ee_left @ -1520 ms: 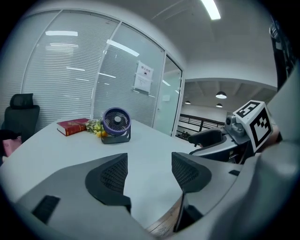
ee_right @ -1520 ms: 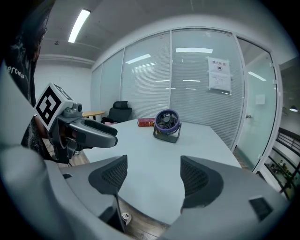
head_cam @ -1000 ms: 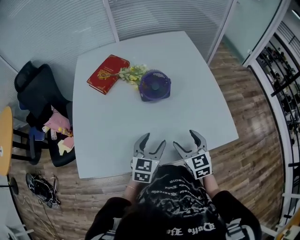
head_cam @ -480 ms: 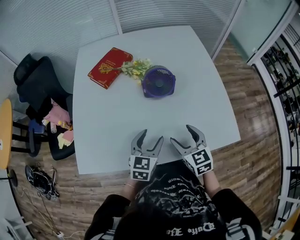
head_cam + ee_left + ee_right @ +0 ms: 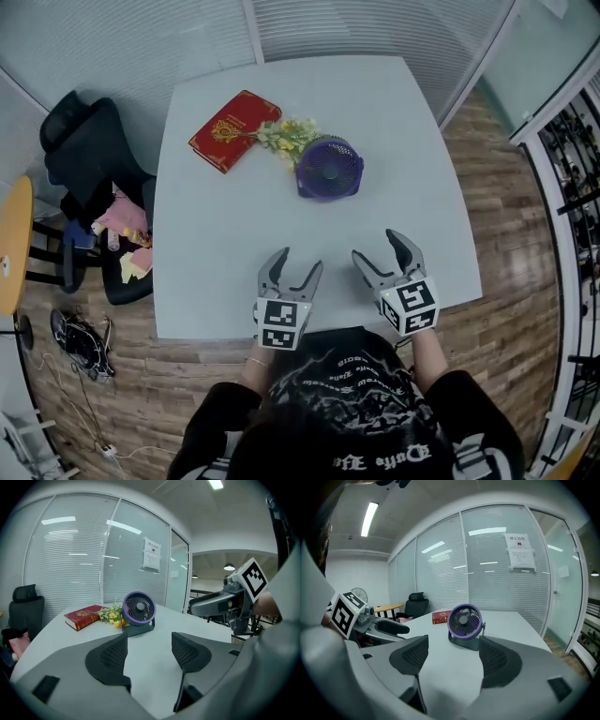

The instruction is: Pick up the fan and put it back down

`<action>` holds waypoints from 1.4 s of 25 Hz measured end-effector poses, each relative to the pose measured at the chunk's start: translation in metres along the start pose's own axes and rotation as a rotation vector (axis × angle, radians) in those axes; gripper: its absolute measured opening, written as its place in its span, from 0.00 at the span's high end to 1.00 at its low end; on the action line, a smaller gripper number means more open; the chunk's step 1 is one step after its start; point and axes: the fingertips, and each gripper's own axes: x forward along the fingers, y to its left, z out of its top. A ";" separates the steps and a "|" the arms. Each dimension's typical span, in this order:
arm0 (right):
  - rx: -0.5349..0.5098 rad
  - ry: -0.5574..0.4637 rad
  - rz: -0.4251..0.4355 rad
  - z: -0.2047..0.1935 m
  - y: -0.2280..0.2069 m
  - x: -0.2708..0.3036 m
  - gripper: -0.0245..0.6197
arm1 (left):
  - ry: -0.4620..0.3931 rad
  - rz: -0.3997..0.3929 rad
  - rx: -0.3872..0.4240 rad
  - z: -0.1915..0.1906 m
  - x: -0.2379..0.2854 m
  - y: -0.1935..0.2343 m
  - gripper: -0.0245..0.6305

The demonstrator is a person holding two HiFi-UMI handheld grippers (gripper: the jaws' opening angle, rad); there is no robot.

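A small purple fan (image 5: 330, 169) stands upright on its dark base near the middle of the white table (image 5: 216, 253). It faces me in the left gripper view (image 5: 138, 608) and the right gripper view (image 5: 464, 619). My left gripper (image 5: 299, 260) hovers over the table's near edge, open and empty, well short of the fan. My right gripper (image 5: 376, 245) is beside it, a bit further forward; its jaws are wide but closing slightly, with nothing between them. Each gripper sees the other at its side.
A red book (image 5: 234, 129) and a bunch of yellow flowers (image 5: 289, 136) lie just left of the fan. A black chair (image 5: 89, 169) with clutter stands left of the table, and a round wooden table (image 5: 11, 253) beyond it. Glass walls with blinds are behind.
Both grippers have moved forward over the table edge toward the fan, the right one further and higher. The fan, book and flowers have stayed put.
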 end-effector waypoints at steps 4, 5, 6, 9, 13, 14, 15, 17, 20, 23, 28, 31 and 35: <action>-0.025 -0.018 -0.007 0.023 -0.022 0.018 0.46 | -0.015 0.032 0.032 0.023 0.010 0.012 0.49; -0.015 -0.023 -0.006 0.028 -0.027 0.023 0.46 | -0.018 0.037 0.047 0.028 0.013 0.014 0.49; -0.007 -0.022 0.000 0.032 -0.032 0.028 0.47 | -0.018 0.041 0.061 0.031 0.016 0.016 0.49; -0.024 0.013 0.028 0.036 -0.042 0.044 0.47 | -0.015 0.048 0.066 0.038 0.024 0.023 0.49; -0.057 0.047 0.047 0.037 -0.053 0.057 0.47 | -0.032 0.067 0.052 0.050 0.032 0.036 0.49; -0.065 0.055 0.048 0.036 -0.055 0.059 0.47 | -0.032 0.078 0.065 0.052 0.033 0.040 0.49; -0.072 0.065 0.047 0.036 -0.058 0.062 0.47 | -0.031 0.089 0.078 0.054 0.035 0.043 0.49; -0.080 0.084 0.043 0.033 -0.066 0.069 0.47 | -0.020 0.101 0.092 0.054 0.041 0.050 0.49; -0.081 0.117 0.034 0.026 -0.080 0.084 0.47 | 0.012 0.106 0.097 0.048 0.055 0.060 0.49; -0.085 0.148 0.030 0.020 -0.091 0.097 0.47 | 0.037 0.109 0.089 0.044 0.070 0.067 0.49; -0.104 0.196 0.036 0.013 -0.104 0.117 0.47 | 0.071 0.108 0.069 0.040 0.095 0.078 0.49; -0.105 0.222 0.039 0.005 -0.112 0.130 0.47 | 0.101 0.121 0.067 0.032 0.108 0.088 0.49; -0.114 0.271 0.049 -0.010 -0.118 0.142 0.47 | 0.143 0.145 0.070 0.016 0.122 0.099 0.49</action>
